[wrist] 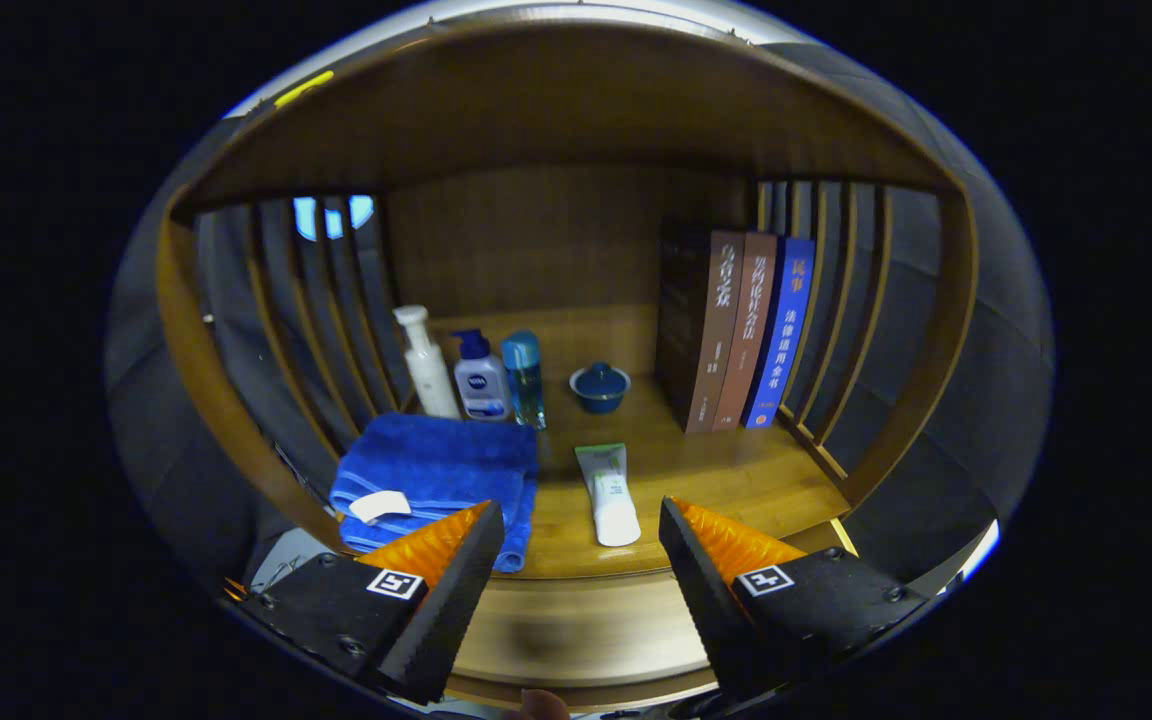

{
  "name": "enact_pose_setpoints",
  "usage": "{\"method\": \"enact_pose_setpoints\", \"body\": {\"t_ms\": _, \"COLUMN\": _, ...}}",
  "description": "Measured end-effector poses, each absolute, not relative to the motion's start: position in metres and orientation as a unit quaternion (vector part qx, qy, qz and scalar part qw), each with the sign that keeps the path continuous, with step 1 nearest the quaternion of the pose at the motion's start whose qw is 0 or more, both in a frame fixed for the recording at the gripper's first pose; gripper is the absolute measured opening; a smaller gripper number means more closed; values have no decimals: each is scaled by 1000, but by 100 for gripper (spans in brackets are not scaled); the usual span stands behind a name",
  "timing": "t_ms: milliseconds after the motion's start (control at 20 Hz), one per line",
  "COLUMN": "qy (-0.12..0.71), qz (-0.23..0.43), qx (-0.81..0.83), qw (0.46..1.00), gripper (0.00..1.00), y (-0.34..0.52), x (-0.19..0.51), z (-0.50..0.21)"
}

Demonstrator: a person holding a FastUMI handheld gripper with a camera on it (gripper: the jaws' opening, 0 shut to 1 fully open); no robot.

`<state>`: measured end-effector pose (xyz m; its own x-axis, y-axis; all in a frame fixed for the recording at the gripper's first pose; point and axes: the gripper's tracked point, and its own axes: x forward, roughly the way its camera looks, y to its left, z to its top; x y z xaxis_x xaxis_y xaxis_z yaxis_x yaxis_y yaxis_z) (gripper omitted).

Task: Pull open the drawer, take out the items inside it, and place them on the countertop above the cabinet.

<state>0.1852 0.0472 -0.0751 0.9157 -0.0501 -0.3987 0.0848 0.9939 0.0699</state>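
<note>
Tool [581, 545] released, fingers spread, grasping nothing, at surface [716, 480] front edge. Tube [608, 492] just ahead between fingers; towel [436, 475] front left corner; books [736, 330] upright right.

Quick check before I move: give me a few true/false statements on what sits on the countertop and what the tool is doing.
1. The tool is open and holds nothing. True.
2. The tube stands upright. False: it lies flat, just ahead of the fingers.
3. The folded towel lies in front of the three bottles. True.
4. The books lie stacked flat. False: they stand upright against the slats.
5. The small lidded bowl sits between the bottles and the books. True.
</note>
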Motion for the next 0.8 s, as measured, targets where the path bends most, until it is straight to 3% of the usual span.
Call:
{"method": "enact_pose_setpoints", "body": {"t_ms": 350, "qy": 67, "qz": -8, "qx": 17, "qw": 998, "gripper": 98, "y": 51, "x": 84, "z": -71}}
{"method": "enact_pose_setpoints", "body": {"t_ms": 800, "qy": 29, "qz": 3, "qx": 9, "qw": 1000, "gripper": 98, "y": 34, "x": 12, "z": -168}}
